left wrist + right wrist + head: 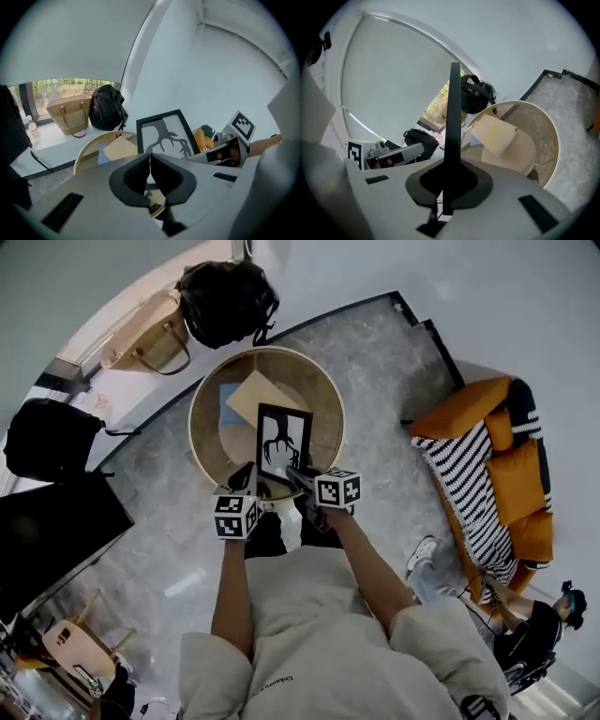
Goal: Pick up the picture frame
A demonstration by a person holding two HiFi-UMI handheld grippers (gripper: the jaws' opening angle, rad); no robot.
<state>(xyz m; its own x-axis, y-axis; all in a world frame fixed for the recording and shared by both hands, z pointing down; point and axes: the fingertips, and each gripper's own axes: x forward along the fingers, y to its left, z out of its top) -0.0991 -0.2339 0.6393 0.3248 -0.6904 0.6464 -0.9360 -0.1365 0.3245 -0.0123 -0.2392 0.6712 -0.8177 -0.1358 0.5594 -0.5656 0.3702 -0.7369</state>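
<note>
Black picture frame (pixel 284 442): dark branching figure on white inside a black border; held upright over the round table (pixel 202 399), picture side facing the person
Right gripper (pixel 449 180): clenched on the frame's lower edge near its right corner; in its own view the frame stands edge-on, a thin black bar pinched between the 2 pads
Left gripper (pixel 149 171): jaws pressed together with nothing between them; it sits just beside the frame's lower left corner, about level with the right gripper
Table: pale wood with a raised rim, on a grey marbled floor; a tan board (pixel 255 395) lies on it, overlapping a blue sheet (pixel 228 401)
Beyond the table: black backpack (pixel 228 301) and tan handbag (pixel 145 338) side by side on a white ledge
Person's right: orange sofa (pixel 469 404) with a black-and-white striped throw (pixel 464 488) draped over it
</note>
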